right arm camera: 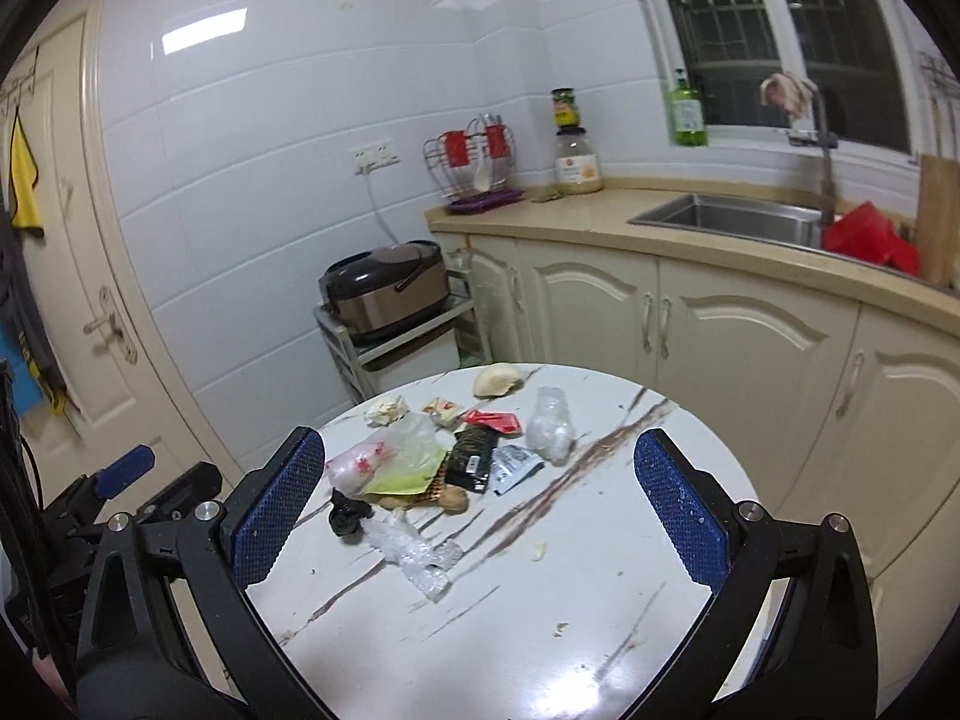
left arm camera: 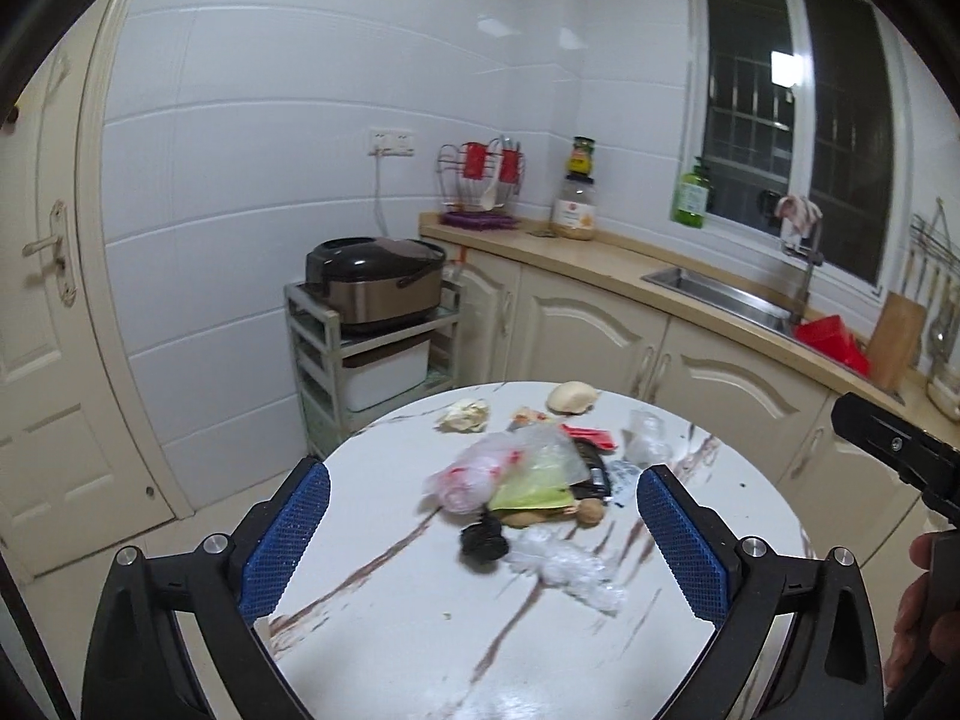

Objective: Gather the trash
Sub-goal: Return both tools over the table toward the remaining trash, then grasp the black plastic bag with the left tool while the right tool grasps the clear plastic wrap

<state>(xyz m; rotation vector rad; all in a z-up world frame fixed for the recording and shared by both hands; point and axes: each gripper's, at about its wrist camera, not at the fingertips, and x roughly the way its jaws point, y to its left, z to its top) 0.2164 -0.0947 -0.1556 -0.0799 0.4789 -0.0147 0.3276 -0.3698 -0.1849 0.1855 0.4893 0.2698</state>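
From my left wrist camera: my left gripper (left arm camera: pixel 483 510) hangs spread wide and empty above a round marble-patterned table (left arm camera: pixel 372 630). The trash lies heaped past my fingertips, near the table's middle: a clear plastic bag (left arm camera: pixel 480 471) with red print, a green packet (left arm camera: pixel 531 489) under it, a small black wheel-like piece (left arm camera: pixel 482 542), and crinkled clear wrap (left arm camera: pixel 567 567) nearest me. I judge nothing is collected yet; the next move calls for lowering onto one piece and pinching it.

From my right wrist camera: my right gripper (right arm camera: pixel 480 501) is likewise released, holding nothing. Beyond the heap sit a black wrapper (right arm camera: pixel 471 459), a red sachet (right arm camera: pixel 493 420), a crumpled tissue (right arm camera: pixel 385 410) and a pale bun-like lump (right arm camera: pixel 497 380). No bin shows in either view (a real gap). The pieces overlap, so lifting one may drag others.
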